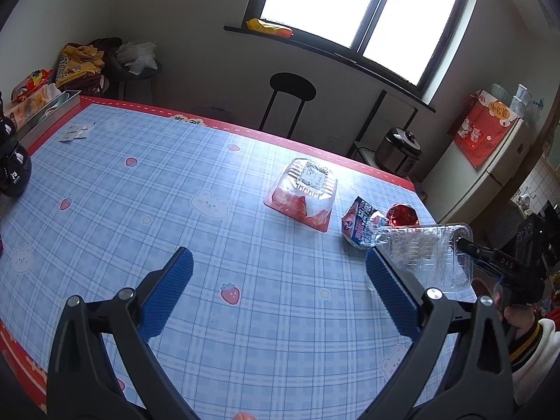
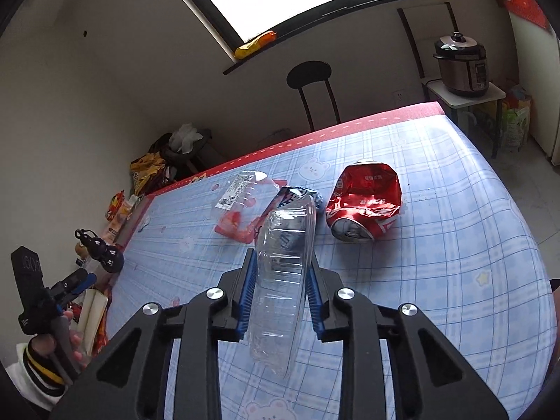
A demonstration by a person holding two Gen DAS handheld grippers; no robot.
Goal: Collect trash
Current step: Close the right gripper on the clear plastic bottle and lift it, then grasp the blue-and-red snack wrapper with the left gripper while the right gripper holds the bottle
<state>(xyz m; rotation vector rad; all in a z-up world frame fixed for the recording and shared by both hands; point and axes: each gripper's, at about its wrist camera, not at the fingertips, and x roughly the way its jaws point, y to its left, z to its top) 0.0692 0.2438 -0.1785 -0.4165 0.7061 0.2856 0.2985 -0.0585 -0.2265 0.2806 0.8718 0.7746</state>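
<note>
My right gripper is shut on a clear plastic tray, pinched between its blue pads and lifted off the table; the tray also shows at the right of the left wrist view. Beyond it on the blue checked tablecloth lie a crushed red can, a blue and white wrapper and a second clear plastic box with red scraps inside. My left gripper hangs open over the cloth with nothing between its fingers, well short of the box and the wrapper.
A black gourd-shaped object and a metal tray stand at the table's left edge, with small papers nearby. A black stool stands behind the table. A pressure cooker sits on a side stand at right.
</note>
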